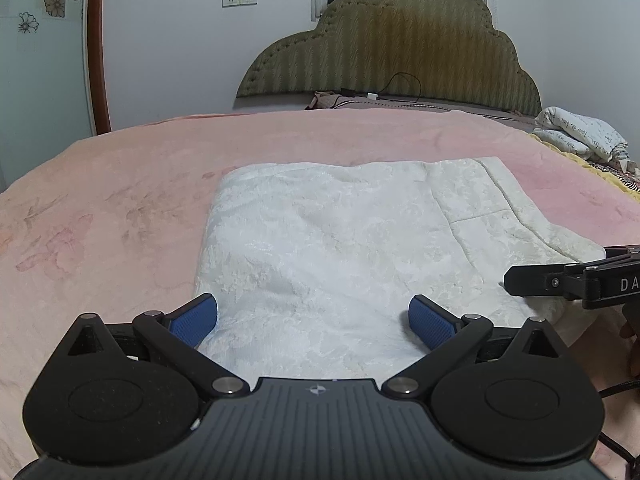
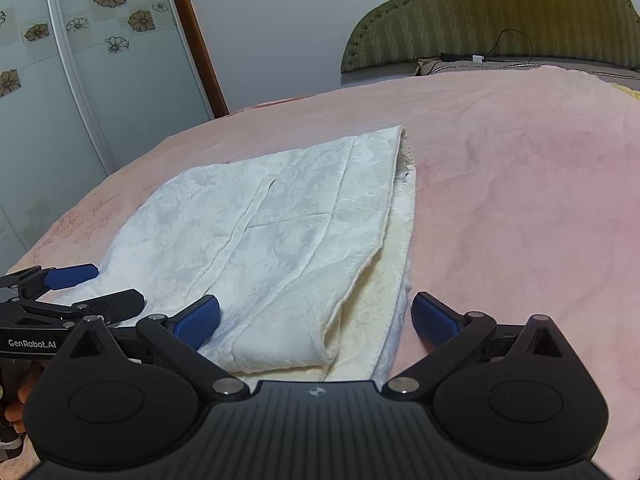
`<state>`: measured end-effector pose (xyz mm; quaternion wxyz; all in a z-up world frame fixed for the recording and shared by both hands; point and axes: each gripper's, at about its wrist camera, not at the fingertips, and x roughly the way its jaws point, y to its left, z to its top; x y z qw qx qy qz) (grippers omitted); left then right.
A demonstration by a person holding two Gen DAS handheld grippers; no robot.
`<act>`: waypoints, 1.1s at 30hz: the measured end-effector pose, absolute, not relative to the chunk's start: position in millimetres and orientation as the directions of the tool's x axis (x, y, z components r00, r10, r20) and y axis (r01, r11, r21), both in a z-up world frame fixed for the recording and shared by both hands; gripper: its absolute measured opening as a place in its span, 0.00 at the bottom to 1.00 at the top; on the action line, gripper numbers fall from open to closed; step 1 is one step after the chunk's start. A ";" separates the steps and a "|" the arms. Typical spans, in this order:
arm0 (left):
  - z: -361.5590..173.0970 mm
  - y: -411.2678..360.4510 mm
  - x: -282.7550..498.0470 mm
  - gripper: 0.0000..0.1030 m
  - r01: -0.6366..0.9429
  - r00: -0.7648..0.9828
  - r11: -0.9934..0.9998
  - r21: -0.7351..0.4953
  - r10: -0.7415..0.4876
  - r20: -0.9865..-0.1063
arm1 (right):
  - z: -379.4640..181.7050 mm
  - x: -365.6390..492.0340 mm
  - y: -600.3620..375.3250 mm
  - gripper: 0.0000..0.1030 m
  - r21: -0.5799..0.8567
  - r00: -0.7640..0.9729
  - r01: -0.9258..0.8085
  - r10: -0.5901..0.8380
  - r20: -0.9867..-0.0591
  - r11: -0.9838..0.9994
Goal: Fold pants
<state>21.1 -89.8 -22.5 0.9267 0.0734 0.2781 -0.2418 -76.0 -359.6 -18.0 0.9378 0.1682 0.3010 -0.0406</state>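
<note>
One pair of white pants [image 1: 320, 240] lies folded in the middle of the frame on a pink blanket [image 1: 120, 184]; it has a soft flower pattern; two grippers sit at the bottom; the left gripper [image 1: 313, 316] is wide apart, holding nothing; the right gripper [image 2: 316, 320] is wide too, holding nothing.

Home bedroom, pink-blanketed bed [image 1: 140, 184], padded headboard [image 1: 400, 48]

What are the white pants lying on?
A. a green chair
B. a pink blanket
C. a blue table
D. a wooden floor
B: the folded white pants lie flat on the pink blanket that covers the bed, and it shows on every side of them.
</note>
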 end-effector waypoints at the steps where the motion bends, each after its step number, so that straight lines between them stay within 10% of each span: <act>1: -22.6 -89.8 21.3 1.00 0.489 0.728 0.872 0.001 -0.407 -0.551 | -17.8 -76.0 -359.8 1.00 0.291 0.816 0.177 0.025 -0.578 0.940; 24: -16.1 -66.7 39.8 0.99 0.496 0.697 0.866 -0.068 -0.443 -0.564 | -18.4 -79.2 -385.4 1.00 0.419 0.833 0.138 0.124 -0.539 0.897; 33: -20.9 -20.4 125.3 0.96 0.351 0.476 0.783 -0.513 -0.621 -0.623 | -15.9 -42.3 -402.4 1.00 0.458 0.787 0.030 0.261 -0.559 0.889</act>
